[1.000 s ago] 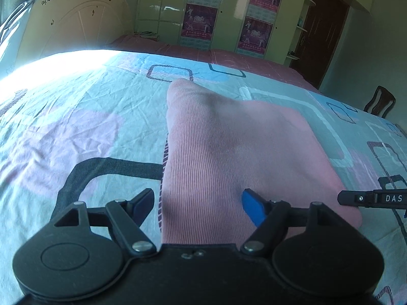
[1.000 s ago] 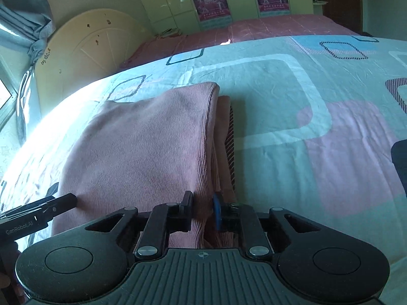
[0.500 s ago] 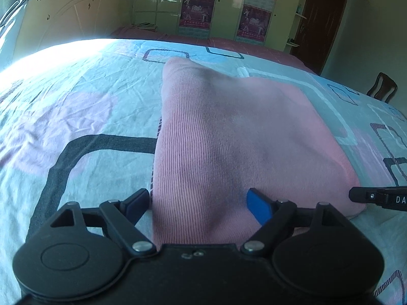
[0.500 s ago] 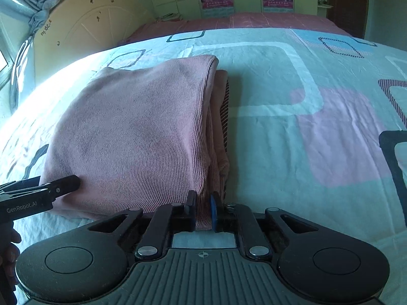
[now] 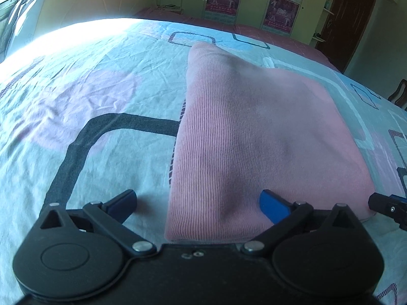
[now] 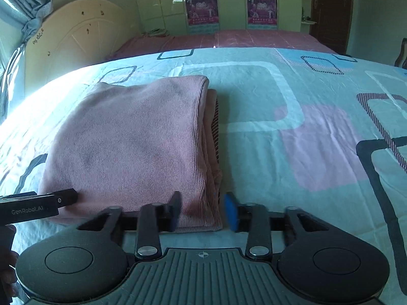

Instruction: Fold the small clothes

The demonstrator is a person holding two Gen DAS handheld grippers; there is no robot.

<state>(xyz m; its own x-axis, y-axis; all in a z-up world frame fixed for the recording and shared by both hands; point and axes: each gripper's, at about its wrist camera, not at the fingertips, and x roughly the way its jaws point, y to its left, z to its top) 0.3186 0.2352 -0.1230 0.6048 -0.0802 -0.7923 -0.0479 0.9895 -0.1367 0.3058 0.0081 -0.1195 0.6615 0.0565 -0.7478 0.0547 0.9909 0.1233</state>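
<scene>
A folded pink ribbed garment (image 5: 254, 139) lies flat on the patterned bedsheet (image 5: 89, 101); it also shows in the right wrist view (image 6: 137, 142). My left gripper (image 5: 198, 203) is open, its fingers straddling the garment's near left corner. My right gripper (image 6: 203, 211) is open, its fingers either side of the garment's near right corner, with the stacked layers showing along that edge. Each gripper's tip shows in the other view: the right one (image 5: 386, 204) and the left one (image 6: 38, 203).
The bed's cream headboard (image 6: 76, 40) stands at the back left. A second bed with a maroon cover (image 6: 229, 39) lies behind, in front of green wardrobes with posters (image 6: 201, 7). A dark door (image 5: 351, 17) and a chair (image 5: 399, 94) are at the right.
My right gripper has opened and let go of the garment's near right edge. The garment now lies settled flat. My left gripper stays open and has drawn back a little.
</scene>
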